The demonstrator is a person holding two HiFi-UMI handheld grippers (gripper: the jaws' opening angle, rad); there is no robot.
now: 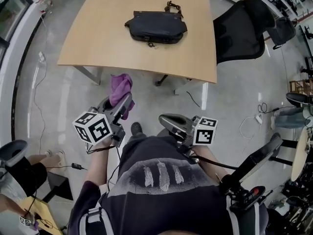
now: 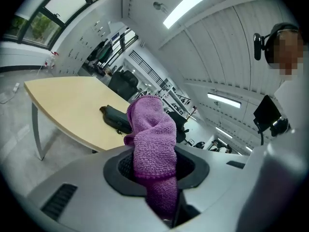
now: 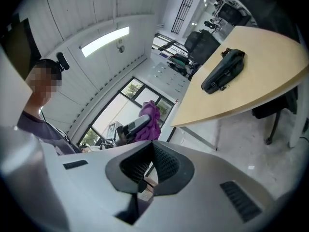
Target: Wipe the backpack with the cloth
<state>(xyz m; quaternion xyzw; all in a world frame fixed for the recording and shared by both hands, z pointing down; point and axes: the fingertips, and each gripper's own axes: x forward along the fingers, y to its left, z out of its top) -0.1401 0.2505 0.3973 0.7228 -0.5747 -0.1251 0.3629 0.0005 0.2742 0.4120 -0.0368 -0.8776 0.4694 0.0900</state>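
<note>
A dark backpack [image 1: 156,27] lies flat on the far part of the tan table [image 1: 98,43]. My left gripper [image 1: 124,103] is held below the table's near edge, well short of the backpack, and is shut on a purple cloth [image 1: 121,86] that bunches up past its tips. In the left gripper view the cloth [image 2: 152,141] fills the left gripper [image 2: 154,166], with the backpack [image 2: 116,118] behind it. My right gripper [image 1: 165,119] is level beside the left one. In the right gripper view my right gripper [image 3: 147,172] is shut on nothing, and the backpack [image 3: 223,71] lies far off.
A black office chair [image 1: 242,28] stands at the table's right side. Cables and a power strip [image 1: 257,117] lie on the floor to the right. Another seat [image 1: 257,163] and equipment crowd the lower right. A person's feet [image 1: 54,156] show at lower left.
</note>
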